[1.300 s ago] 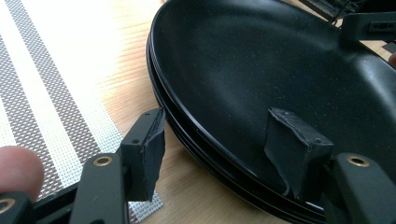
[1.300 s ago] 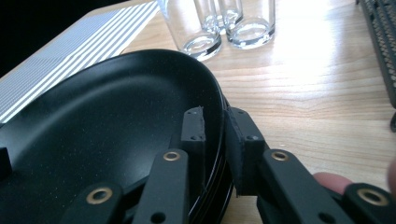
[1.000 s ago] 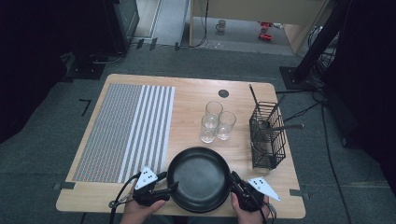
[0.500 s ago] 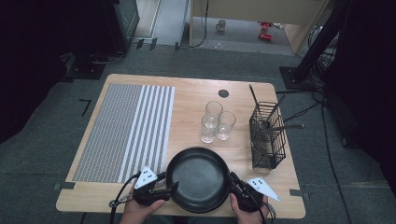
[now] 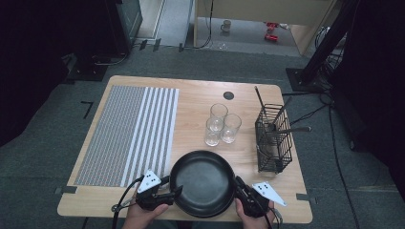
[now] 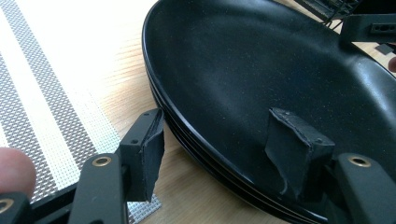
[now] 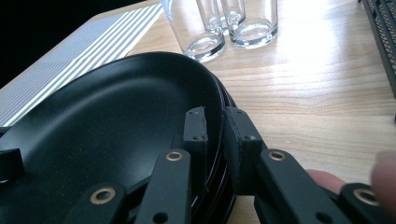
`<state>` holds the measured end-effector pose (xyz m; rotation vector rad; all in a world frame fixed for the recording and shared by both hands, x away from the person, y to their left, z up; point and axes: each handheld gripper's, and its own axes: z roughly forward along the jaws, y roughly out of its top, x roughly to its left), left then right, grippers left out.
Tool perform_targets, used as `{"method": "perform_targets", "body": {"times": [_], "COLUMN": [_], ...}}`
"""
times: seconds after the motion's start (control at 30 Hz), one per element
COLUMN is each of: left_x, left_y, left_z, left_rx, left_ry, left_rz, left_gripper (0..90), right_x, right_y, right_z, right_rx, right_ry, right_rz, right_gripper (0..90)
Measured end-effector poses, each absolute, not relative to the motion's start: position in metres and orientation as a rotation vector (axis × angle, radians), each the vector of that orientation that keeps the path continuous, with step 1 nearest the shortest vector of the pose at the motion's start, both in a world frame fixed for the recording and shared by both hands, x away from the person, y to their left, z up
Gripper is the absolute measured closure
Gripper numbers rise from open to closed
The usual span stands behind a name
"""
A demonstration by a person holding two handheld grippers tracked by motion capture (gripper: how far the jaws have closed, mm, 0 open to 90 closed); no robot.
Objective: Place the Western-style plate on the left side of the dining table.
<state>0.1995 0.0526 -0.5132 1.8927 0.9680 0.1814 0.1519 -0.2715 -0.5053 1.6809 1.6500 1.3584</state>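
Note:
A stack of shallow black plates (image 5: 203, 183) lies at the table's front edge, between my two hands. My left gripper (image 5: 174, 190) straddles the stack's left rim. In the left gripper view the left gripper (image 6: 219, 140) has one jaw outside the black plates (image 6: 261, 60) and one inside the top plate. The jaws stand wide apart and open. My right gripper (image 5: 237, 183) is at the right rim. In the right gripper view the right gripper (image 7: 217, 126) has its pads pressed on the rim of the black plates (image 7: 102, 121).
Three empty glasses (image 5: 220, 123) stand just beyond the plates, mid-table. A black wire basket (image 5: 273, 138) with utensils stands at the right. A grey striped mat (image 5: 129, 133) covers the table's left half. The wooden table (image 5: 196, 102) has bare wood between mat and glasses.

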Motion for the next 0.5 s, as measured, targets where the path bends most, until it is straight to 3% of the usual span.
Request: {"method": "perform_targets", "body": {"times": [0.5], "left_x": [0.2002], "left_y": [0.0531], "left_z": [-0.5132], "left_rx": [1.890], "left_ry": [0.982], "left_rz": [0.175], "left_gripper": [38.1], "right_x": [0.1507], "right_y": [-0.2685], "right_z": [-0.5053], "right_rx": [1.682], "right_ry": [1.647], "right_rz": [1.356], "right_gripper": [80.0]}}
